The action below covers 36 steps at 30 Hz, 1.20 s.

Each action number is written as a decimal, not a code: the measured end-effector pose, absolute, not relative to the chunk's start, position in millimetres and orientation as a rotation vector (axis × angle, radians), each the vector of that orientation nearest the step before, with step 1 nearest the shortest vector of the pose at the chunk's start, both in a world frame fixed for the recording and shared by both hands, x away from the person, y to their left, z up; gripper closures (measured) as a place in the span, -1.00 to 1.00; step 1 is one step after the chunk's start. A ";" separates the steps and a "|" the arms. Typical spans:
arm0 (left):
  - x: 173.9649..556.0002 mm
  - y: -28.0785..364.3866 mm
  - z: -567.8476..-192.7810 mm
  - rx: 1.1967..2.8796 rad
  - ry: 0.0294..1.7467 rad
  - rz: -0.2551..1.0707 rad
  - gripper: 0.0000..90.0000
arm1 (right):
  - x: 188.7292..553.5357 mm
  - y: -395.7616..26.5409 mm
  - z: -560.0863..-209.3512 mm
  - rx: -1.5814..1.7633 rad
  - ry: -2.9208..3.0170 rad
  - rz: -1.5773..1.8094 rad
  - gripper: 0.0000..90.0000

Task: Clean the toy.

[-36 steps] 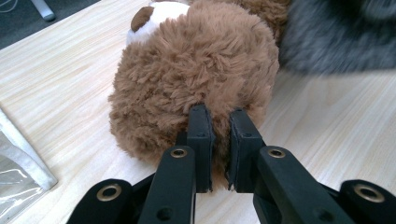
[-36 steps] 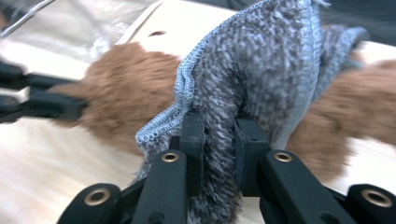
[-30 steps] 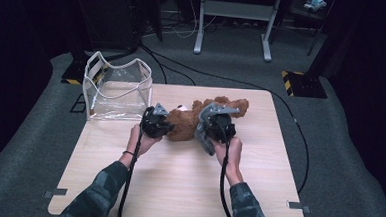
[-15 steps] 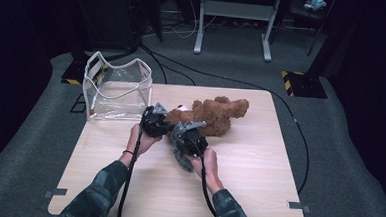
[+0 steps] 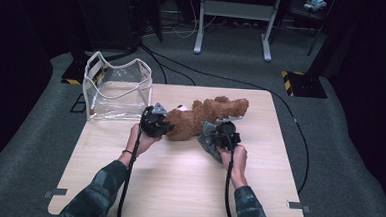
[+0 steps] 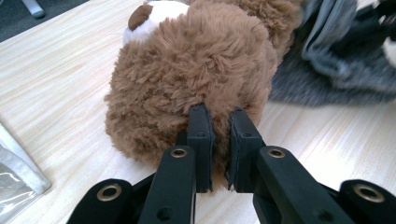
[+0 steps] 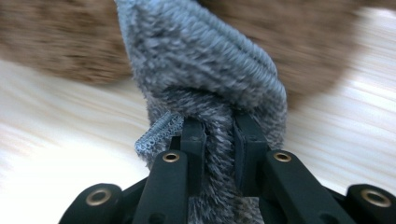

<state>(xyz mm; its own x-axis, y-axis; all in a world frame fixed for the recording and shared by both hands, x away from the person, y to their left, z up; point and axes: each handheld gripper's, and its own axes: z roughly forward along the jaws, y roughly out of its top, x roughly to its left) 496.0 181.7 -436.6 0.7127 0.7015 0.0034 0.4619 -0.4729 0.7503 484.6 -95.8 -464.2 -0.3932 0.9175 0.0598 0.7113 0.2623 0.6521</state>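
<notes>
My left hand-held gripper (image 6: 219,140) pinches the teddy's (image 5: 200,120) fur; it lies mid-worktop (image 5: 177,188) beside a clear bag (image 5: 116,92). My right hand-held gripper (image 7: 219,144) clamps grey cloth (image 7: 205,70) against the teddy.

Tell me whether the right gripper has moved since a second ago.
Yes. The right gripper, shut on grey cloth, dropped toward the table's near edge, off the teddy bear.

Brown plush bear (image 5: 200,120) lying on its side mid-table, grey knit garment (image 7: 205,88) beside it.
</notes>
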 end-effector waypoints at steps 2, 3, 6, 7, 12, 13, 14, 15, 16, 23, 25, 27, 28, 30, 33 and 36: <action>495.8 181.7 -436.6 2.155 0.878 0.401 0.81 | 483.5 -110.8 -463.6 1.536 2.167 0.850 0.71; 495.7 181.8 -436.7 2.157 0.877 0.400 0.81 | 483.1 -117.0 -463.6 1.537 2.154 0.835 0.72; 495.5 182.0 -437.4 2.153 0.877 0.395 0.81 | 478.9 -142.2 -464.7 1.585 2.110 0.809 0.71; 495.4 182.0 -437.6 2.152 0.878 0.395 0.81 | 476.5 -150.5 -464.4 1.594 2.101 0.798 0.71; 494.7 182.7 -438.1 2.155 0.874 0.394 0.81 | 463.7 -189.3 -459.3 1.677 2.027 0.757 0.70; 494.5 182.4 -438.8 2.151 0.874 0.395 0.81 | 460.6 -195.5 -458.1 1.691 2.017 0.739 0.70; 494.4 182.4 -438.9 2.151 0.875 0.394 0.81 | 457.4 -202.8 -456.7 1.714 2.015 0.720 0.69; 494.2 182.3 -438.9 2.150 0.876 0.394 0.81 | 455.6 -206.9 -456.2 1.716 2.015 0.714 0.69; 494.1 182.4 -439.0 2.152 0.874 0.393 0.81 | 452.7 -211.7 -455.4 1.716 2.013 0.704 0.68; 490.6 183.1 -442.7 2.155 0.868 0.393 0.81 | 441.0 -226.4 -455.7 1.753 2.038 0.611 0.19; 489.1 183.3 -444.1 2.148 0.869 0.388 0.81 | 438.6 -226.2 -455.7 1.782 2.045 0.617 -0.24; 488.0 183.5 -444.6 2.150 0.868 0.384 0.81 | 435.7 -227.3 -454.4 1.759 2.065 0.643 -0.54; 487.8 183.4 -445.0 2.149 0.865 0.391 0.81 | 433.5 -227.9 -452.6 1.751 2.056 0.673 -0.65; 487.0 183.3 -445.9 2.143 0.865 0.392 0.81 | 430.4 -228.0 -448.8 1.739 2.061 0.689 -0.71; 486.5 183.8 -446.1 2.147 0.865 0.388 0.81 | 426.6 -227.2 -443.3 1.743 2.064 0.721 -0.87; 486.2 183.4 -446.3 2.145 0.864 0.388 0.81 | 424.4 -226.7 -438.2 1.721 2.075 0.764 -0.92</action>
<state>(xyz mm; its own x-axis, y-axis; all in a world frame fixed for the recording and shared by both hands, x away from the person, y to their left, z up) 486.2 183.4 -446.3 0.7227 0.6911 -0.0060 0.4541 -0.4683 0.7580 424.4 -226.7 -438.2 -0.2101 0.9745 0.0788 0.7930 0.1227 0.5967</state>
